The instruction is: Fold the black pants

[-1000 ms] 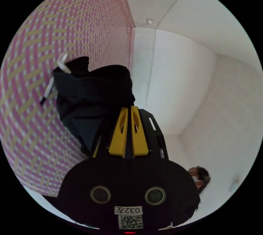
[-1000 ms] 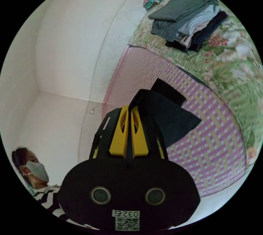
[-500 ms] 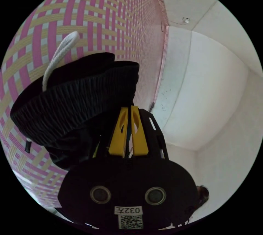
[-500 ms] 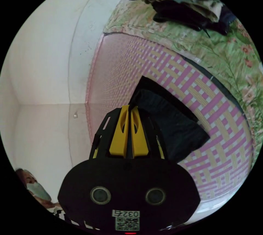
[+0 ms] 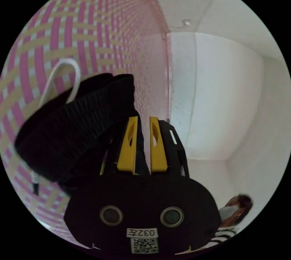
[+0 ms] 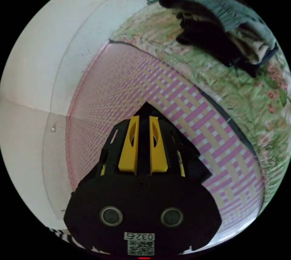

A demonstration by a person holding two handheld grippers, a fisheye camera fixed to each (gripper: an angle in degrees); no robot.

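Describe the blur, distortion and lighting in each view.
Left gripper view: fisheye bends the woven mat and wall corner; the black pants waistband is smeared by motion; soft, even light. Right gripper view: the stack of folded clothes on the floral sheet is streaked with blur; no glare.

In my left gripper view, my left gripper [image 5: 142,120] has its yellow jaws slightly parted, with dark cloth showing low in the gap between them. The black pants [image 5: 72,132] bunch just beside the jaws, their ribbed elastic waistband uppermost and a white drawstring cord [image 5: 62,73] looping above it, over the pink-and-tan woven mat [image 5: 78,23]. White walls [image 5: 224,96] lie beyond, and a person wearing a mask [image 5: 232,214] sits at the edge.
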